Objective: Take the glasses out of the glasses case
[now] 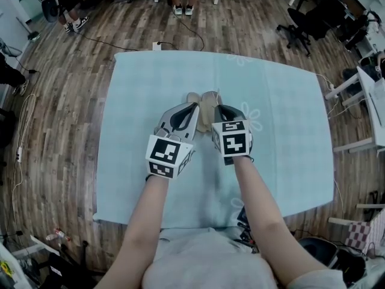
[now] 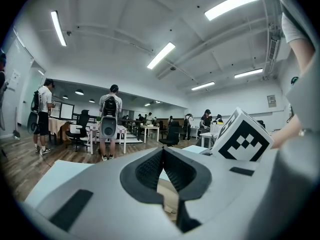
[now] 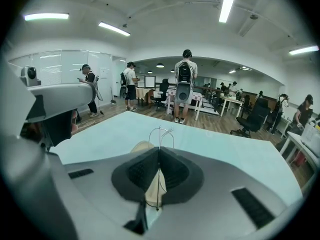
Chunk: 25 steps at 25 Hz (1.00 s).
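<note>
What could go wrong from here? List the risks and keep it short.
1. The right gripper pinches only thin wire of the glasses, so it may slip or bend.
2. The glasses case lies right at both grippers' tips, so the frame might snag on it.
3. The left gripper seems to pinch the case's edge, and that hold could slip.

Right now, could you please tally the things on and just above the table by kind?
Grippers: 2, the left gripper and the right gripper
Glasses case: 1
Glasses: 1
Tablecloth: 1
Total: 5
</note>
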### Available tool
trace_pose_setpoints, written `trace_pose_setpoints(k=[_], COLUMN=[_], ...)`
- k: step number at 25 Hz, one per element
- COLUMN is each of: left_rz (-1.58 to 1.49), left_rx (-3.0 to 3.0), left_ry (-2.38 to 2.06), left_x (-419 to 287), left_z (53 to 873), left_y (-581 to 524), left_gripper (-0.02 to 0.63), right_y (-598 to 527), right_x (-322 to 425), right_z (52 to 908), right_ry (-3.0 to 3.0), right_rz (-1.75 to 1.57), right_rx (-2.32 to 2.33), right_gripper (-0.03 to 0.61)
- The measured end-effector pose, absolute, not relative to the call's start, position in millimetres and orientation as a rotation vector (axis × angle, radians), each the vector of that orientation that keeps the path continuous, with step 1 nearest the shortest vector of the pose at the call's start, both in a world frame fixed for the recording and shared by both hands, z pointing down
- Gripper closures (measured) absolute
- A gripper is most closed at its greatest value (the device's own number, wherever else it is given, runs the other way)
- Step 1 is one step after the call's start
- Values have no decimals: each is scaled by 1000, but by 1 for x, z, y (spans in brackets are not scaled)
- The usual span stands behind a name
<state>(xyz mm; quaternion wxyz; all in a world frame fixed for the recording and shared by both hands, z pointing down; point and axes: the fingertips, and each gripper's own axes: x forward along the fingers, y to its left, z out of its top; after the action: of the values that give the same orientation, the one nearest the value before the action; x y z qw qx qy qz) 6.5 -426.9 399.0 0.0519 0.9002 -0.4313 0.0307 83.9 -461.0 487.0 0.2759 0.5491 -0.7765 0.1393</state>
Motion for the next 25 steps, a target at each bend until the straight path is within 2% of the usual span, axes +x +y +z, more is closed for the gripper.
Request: trace_pose_setpoints(k=[25], left_rz=[26], left_rx=[2872], left_ry=[-1302], left_x=[11], left_z=[348], left_y=[-363], left_gripper=[606], right_y=[-379], right_x=[56], right_z=[385], right_ry=[-2381], right_rz=[77], right_rx=[1532], right_gripper=[566])
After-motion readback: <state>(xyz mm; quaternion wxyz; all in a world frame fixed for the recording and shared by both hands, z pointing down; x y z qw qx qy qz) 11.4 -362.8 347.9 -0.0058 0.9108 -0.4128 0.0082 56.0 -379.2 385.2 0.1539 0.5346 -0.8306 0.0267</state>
